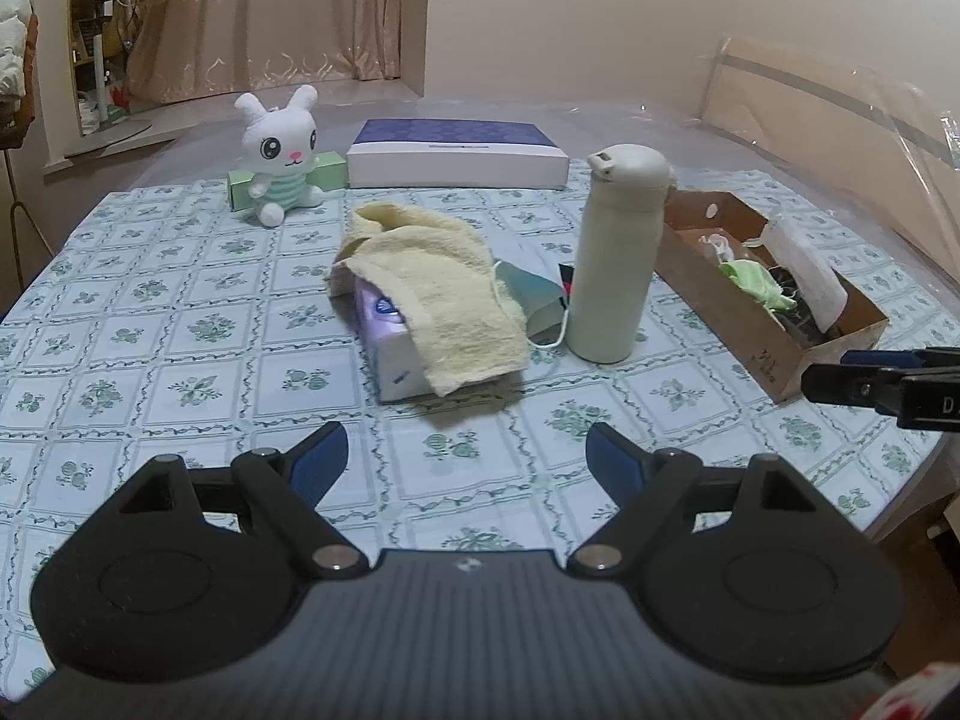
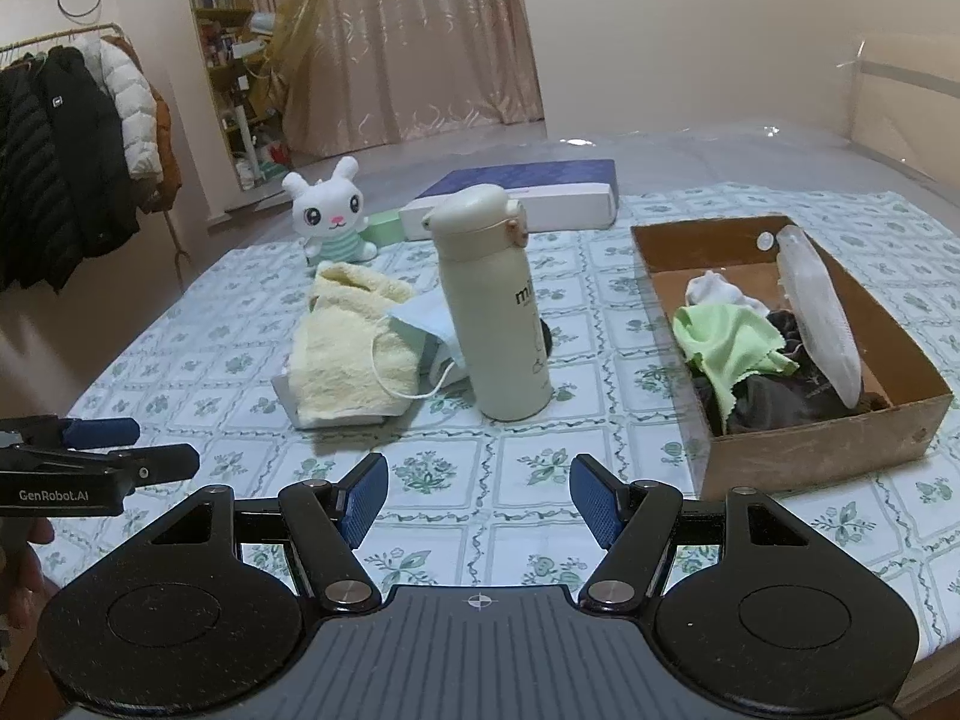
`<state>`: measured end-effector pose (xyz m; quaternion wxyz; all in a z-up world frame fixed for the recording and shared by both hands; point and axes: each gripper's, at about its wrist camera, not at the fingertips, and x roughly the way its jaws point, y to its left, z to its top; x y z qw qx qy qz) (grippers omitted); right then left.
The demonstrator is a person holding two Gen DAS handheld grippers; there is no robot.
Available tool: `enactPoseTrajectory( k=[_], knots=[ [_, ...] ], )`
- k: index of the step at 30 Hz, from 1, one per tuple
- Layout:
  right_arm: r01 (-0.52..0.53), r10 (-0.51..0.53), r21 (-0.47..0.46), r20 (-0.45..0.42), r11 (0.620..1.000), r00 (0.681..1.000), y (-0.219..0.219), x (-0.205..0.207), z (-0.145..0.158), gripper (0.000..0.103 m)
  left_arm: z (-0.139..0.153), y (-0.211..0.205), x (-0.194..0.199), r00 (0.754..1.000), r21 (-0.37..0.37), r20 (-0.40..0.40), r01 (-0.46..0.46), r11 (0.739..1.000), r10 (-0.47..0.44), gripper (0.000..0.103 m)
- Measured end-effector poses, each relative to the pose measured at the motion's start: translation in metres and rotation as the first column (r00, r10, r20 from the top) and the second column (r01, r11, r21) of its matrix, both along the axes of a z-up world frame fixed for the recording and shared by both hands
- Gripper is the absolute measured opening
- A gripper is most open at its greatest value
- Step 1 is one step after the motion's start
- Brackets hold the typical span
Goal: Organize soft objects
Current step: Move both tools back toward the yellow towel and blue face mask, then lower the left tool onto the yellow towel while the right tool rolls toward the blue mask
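Observation:
A pale yellow towel (image 1: 432,282) (image 2: 354,348) lies crumpled over a tissue pack (image 1: 390,354) in the middle of the table. A blue face mask (image 1: 528,294) (image 2: 426,330) rests against the towel's right side. At the back left sits a white plush bunny (image 1: 282,156) (image 2: 333,216). A cardboard box (image 1: 780,360) (image 2: 810,450) on the right holds a green cloth (image 2: 726,342), dark cloth and white soft items. My left gripper (image 1: 467,438) (image 2: 162,444) hovers open just short of the towel, nothing between its fingers. My right gripper (image 2: 477,468) (image 1: 831,372) is open and empty beside the box.
A tall cream bottle (image 1: 618,258) (image 2: 498,306) stands upright between towel and box. A flat blue-and-white box (image 1: 456,156) and a small green carton (image 1: 330,171) lie at the back. The table edge curves near on the right. Coats hang at far left (image 2: 72,138).

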<state>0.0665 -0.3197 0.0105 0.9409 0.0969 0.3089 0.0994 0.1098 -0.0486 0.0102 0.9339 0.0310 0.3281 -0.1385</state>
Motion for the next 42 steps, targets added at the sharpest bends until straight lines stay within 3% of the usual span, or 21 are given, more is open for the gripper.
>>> enactPoseTrajectory(
  k=[13, 24, 32, 42],
  knots=[
    [-0.021, 0.021, -0.016, -0.021, 1.0, 1.0, 0.013, 0.012, -0.006, 0.067, -0.006, 0.015, 0.016, 0.999, 0.031, -0.005, 0.032, 0.999, -0.032, 0.085],
    [-0.081, 0.08, -0.065, -0.016, 0.995, 0.997, -0.008, 0.034, -0.016, 0.067, -0.009, 0.018, 0.049, 0.99, 0.101, 0.001, 0.138, 0.985, -0.139, 0.085],
    [-0.149, 0.151, -0.167, -0.001, 0.975, 0.989, -0.036, 0.062, -0.018, 0.067, -0.009, 0.017, 0.081, 0.968, 0.175, 0.002, 0.246, 0.954, -0.25, 0.085],
    [-0.282, 0.3, -0.295, 0.016, 0.913, 0.954, -0.069, 0.113, -0.017, 0.067, -0.005, 0.013, 0.137, 0.91, 0.253, -0.013, 0.405, 0.879, -0.415, 0.085]
  ],
)
